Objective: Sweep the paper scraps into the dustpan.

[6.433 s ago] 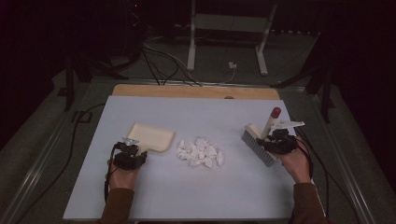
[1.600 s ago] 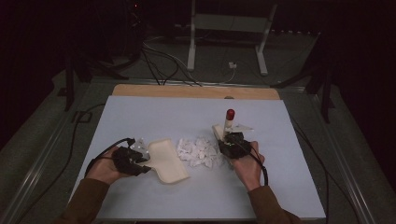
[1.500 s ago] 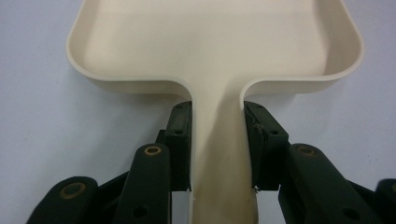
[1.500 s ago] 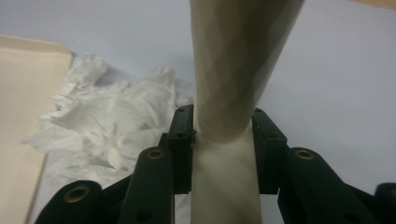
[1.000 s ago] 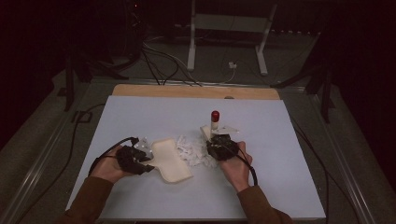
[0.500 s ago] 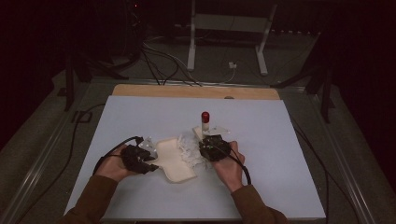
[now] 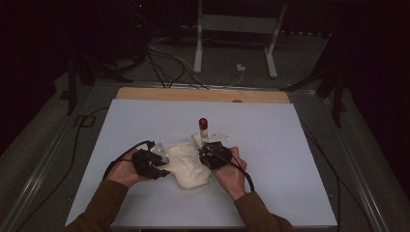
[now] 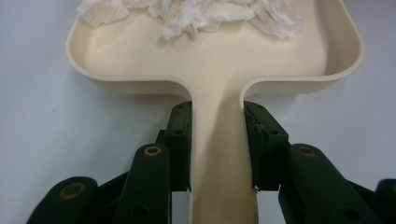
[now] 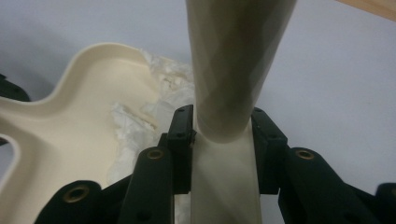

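Nearest the person, the left gripper (image 7: 157, 163) is clamping its jaws on the flat handle of the cream dustpan (image 8: 219, 65), holding the pan low and level on the white table (image 7: 300, 159) so its open mouth, at about twelve o'clock from the grip in the left gripper view, is facing the litter and paper can slide in without catching the lip. Just past that handle, crumpled white paper scraps (image 8: 201, 14) are lying inside the pan against its far edge. At roughly three o'clock from the pan in the high view, the right gripper (image 7: 205, 153) is squeezing the cream handle of a small brush (image 9: 236, 70), whose red-capped end (image 7: 203, 123) is standing up toward twelve o'clock; the brush is being kept steep, apparently so its bristles are pressing down and pushing scraps leftward into the pan. Scraps (image 9: 173, 88) are sitting between brush and pan (image 9: 79, 135). Judging by the pile already inside, the sweeping seems nearly done.
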Demonstrator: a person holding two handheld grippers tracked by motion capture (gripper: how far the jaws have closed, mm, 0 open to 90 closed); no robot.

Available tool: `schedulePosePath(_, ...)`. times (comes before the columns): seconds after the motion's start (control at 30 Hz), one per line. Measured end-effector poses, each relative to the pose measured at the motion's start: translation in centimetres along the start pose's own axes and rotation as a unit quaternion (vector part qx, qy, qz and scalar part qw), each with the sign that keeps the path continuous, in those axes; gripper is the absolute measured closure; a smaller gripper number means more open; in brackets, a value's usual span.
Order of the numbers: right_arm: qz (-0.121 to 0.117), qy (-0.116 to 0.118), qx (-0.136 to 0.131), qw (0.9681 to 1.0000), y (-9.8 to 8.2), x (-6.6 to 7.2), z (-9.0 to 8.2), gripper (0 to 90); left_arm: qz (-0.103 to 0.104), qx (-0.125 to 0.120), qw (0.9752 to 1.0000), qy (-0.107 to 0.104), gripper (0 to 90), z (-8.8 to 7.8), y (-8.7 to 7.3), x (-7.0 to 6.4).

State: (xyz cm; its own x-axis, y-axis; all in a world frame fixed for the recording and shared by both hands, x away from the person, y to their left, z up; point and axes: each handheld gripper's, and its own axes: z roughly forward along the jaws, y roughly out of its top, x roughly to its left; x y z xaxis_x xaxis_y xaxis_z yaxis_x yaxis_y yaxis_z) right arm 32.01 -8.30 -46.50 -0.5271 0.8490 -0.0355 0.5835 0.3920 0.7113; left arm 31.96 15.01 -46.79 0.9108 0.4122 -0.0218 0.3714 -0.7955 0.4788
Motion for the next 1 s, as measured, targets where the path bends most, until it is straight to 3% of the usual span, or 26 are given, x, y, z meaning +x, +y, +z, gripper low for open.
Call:
schedulePosePath(0.47,-0.015,0.028,0.0,0.9995,0.1,2.3,-0.6,66.5,-0.002,-0.008,1.0,0.001,66.7,0.5,0.4,-0.3)
schedulePosePath(1.0,-0.01,0.072,0.004,0.9974,0.7,3.9,-1.2,66.5,-0.007,-0.013,0.9999,0.005,66.7,0.8,0.0,-0.6)
